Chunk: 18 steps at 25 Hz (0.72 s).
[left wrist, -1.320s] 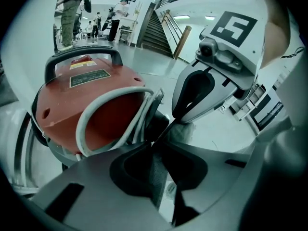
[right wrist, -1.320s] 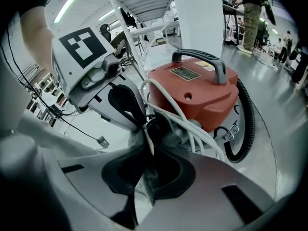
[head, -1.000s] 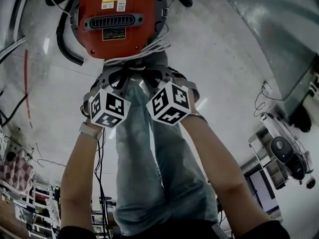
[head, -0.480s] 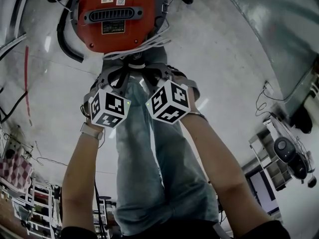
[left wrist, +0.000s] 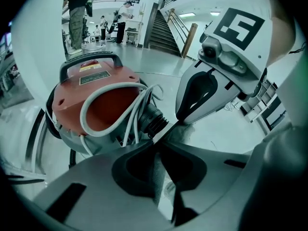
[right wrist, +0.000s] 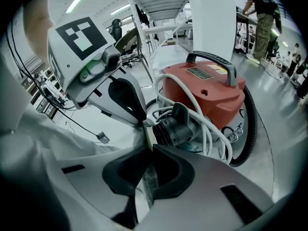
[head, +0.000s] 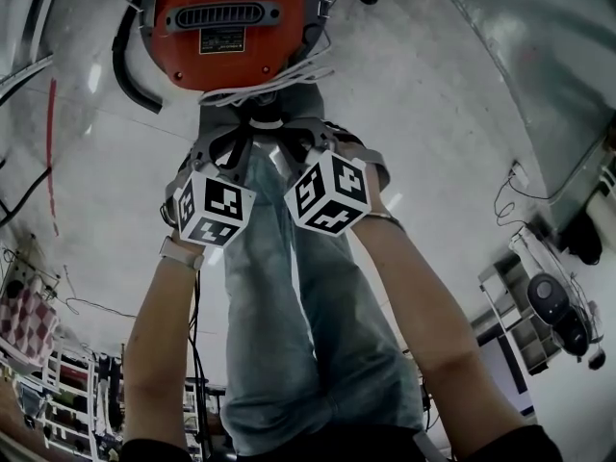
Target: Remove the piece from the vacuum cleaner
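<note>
The red canister vacuum cleaner (head: pixel 231 27) sat on the pale polished floor (head: pixel 433 114), just ahead of the person's jeans-clad legs (head: pixel 289 316). It had a black carry handle (right wrist: pixel 211 56) across its top. A white power cord (left wrist: pixel 83 115) was looped loosely round its body, and a black hose (right wrist: pixel 252 129) curved along one side. From its near face jutted the piece, a short ribbed black coupling (right wrist: pixel 175 129) ending in a thin pale rim. It had not yet been pulled free of the machine.

Both bare forearms reached forward and down, side by side, with a band (head: pixel 181 251) on the left wrist. The two tools tipped steeply toward the floor and converged on the coupling's end. The left marker cube (head: pixel 214 210) sat close beside the right marker cube (head: pixel 330 192).

The left hand-held gripper (left wrist: pixel 160 136) had just been closing its jaws. They were drawn in to a narrow slit, with the tips on the pale rim. The right hand-held gripper (right wrist: pixel 148 142) had its jaws equally close, and its tips met the same rim from the other side. Each seemed to pinch that rim, though the tips were crowded together and the contact itself was hard to make out.
</note>
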Each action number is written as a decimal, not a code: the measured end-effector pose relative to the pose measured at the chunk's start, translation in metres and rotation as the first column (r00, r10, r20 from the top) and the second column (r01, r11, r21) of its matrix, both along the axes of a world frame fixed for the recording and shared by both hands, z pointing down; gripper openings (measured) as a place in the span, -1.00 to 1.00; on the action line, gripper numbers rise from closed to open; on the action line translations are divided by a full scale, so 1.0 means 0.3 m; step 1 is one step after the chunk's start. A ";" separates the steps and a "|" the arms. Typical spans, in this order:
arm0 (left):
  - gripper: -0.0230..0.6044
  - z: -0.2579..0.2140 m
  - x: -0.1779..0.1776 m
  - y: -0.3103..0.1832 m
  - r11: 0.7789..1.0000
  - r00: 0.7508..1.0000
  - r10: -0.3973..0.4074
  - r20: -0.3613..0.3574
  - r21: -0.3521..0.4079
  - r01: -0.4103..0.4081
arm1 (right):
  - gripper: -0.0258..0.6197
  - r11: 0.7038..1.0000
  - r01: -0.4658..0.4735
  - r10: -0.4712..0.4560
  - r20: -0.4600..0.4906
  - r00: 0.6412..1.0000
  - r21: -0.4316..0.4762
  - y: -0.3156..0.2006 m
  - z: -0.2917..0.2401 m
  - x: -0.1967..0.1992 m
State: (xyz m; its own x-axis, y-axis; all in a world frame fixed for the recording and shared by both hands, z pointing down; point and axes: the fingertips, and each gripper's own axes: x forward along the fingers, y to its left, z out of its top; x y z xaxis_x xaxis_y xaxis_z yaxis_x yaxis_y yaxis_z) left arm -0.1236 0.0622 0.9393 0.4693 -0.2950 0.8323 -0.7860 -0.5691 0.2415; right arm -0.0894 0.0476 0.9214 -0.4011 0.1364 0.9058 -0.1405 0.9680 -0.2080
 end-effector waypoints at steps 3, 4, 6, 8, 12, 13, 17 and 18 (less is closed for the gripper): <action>-0.74 0.001 0.000 0.002 1.000 1.000 -0.024 -0.006 0.001 0.024 | -0.76 1.000 0.008 -0.008 0.004 1.000 0.001 0.005 0.002 0.002; -0.74 0.001 0.000 0.002 1.000 1.000 -0.028 -0.004 0.001 0.028 | -0.77 1.000 0.013 -0.013 0.004 1.000 0.002 0.007 0.003 0.003; -0.74 0.001 0.001 0.005 0.999 0.999 -0.038 -0.003 -0.003 0.038 | -0.77 1.000 0.024 -0.024 0.005 1.000 0.005 0.012 0.004 0.004; -0.74 0.000 0.002 0.010 0.999 0.999 -0.050 -0.007 -0.006 0.050 | -0.77 0.999 0.035 -0.035 0.006 0.999 0.009 0.016 0.005 0.006; -0.75 0.002 0.001 0.019 0.998 0.998 -0.056 0.007 0.002 0.056 | -0.77 0.999 0.052 -0.053 0.010 0.999 0.016 0.019 0.009 0.005; -0.75 0.003 0.002 0.020 0.998 0.998 -0.055 0.012 0.003 0.055 | -0.77 0.998 0.056 -0.056 0.011 0.998 0.016 0.018 0.010 0.006; -0.75 0.005 0.009 0.023 0.997 0.997 -0.071 0.012 -0.005 0.071 | -0.76 0.998 0.064 -0.064 0.014 0.998 0.016 0.017 0.013 0.012; -0.75 0.005 0.009 0.024 0.997 0.997 -0.074 0.012 -0.007 0.074 | -0.76 0.998 0.066 -0.066 0.014 0.998 0.017 0.018 0.013 0.012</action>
